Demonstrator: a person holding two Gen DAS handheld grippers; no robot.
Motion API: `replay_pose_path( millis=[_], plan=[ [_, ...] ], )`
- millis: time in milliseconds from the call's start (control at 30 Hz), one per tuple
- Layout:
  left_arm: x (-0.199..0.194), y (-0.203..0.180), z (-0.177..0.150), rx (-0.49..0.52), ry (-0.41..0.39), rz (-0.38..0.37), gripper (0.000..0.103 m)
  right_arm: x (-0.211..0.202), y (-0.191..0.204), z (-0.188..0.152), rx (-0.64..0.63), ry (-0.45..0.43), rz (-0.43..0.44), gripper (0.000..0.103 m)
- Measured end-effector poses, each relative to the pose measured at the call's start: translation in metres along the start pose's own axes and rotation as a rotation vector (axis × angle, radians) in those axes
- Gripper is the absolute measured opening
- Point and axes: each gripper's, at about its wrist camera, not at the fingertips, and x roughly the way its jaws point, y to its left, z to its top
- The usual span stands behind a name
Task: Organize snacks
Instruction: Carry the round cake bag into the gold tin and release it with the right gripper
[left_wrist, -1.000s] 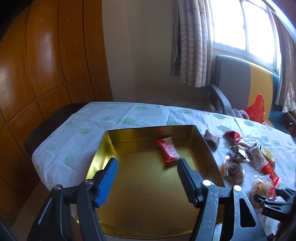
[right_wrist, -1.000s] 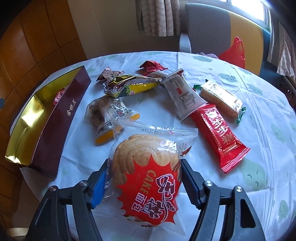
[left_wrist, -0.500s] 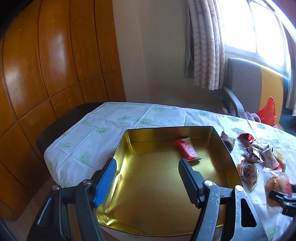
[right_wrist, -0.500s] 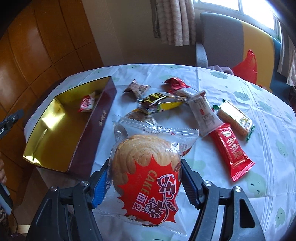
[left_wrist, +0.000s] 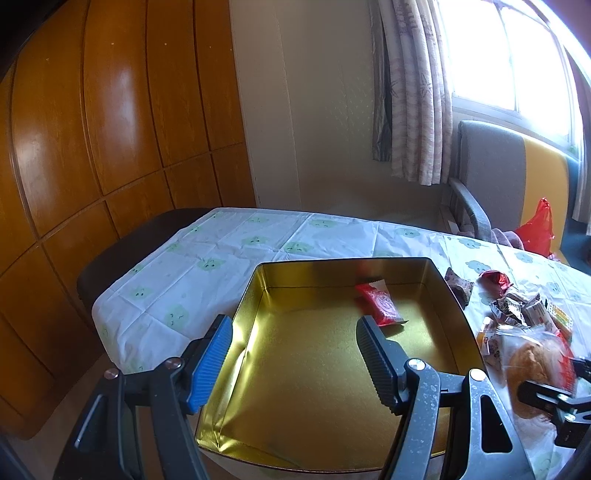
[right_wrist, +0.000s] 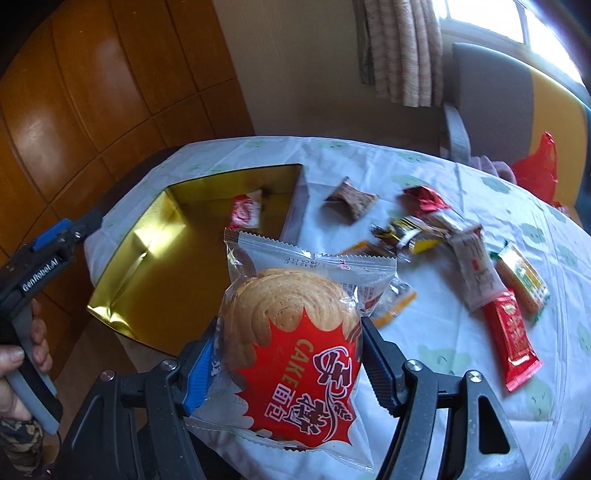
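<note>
So far you're getting one red packet (left_wrist: 378, 304) into gold tin (left_wrist: 255, 291); right gripper (right_wrist: 288, 354) clamping cake bag (right_wrist: 291, 343) above table, left gripper (left_wrist: 293, 354) hanging apart, several snacks (right_wrist: 476, 266) waiting outside.

I see orange wood panelling (left_wrist: 110, 147) left, a curtained bright window (left_wrist: 509, 55), and what looks like a grey-and-yellow armchair (left_wrist: 517, 177).

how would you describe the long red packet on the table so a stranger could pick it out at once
Start at the gold tin on the table's left side, then look across the snack pile to its far right. The long red packet lies flat at the near end, beside a white packet. It is the only slim, all-red bar with pale lettering.
</note>
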Motion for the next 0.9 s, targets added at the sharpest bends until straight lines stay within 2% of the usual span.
replay_pose_path(
  millis=[300,467,633,900],
  plan=[
    [0.007,0.006,-0.002,-0.016,0.014,0.005,0.070,0.028,0.040,0.040,-0.045,0.019,0.060,0.072],
    [0.018,0.015,-0.006,-0.049,0.047,0.012,0.070,0.062,0.059,0.062,-0.080,0.042,0.039,0.072],
    [0.027,0.023,-0.011,-0.067,0.073,0.021,0.070,0.092,0.066,0.067,-0.116,0.055,-0.014,0.074],
    [0.033,0.017,-0.016,-0.050,0.090,0.000,0.070,0.075,0.054,0.060,-0.080,-0.016,0.022,0.075]
  ],
)
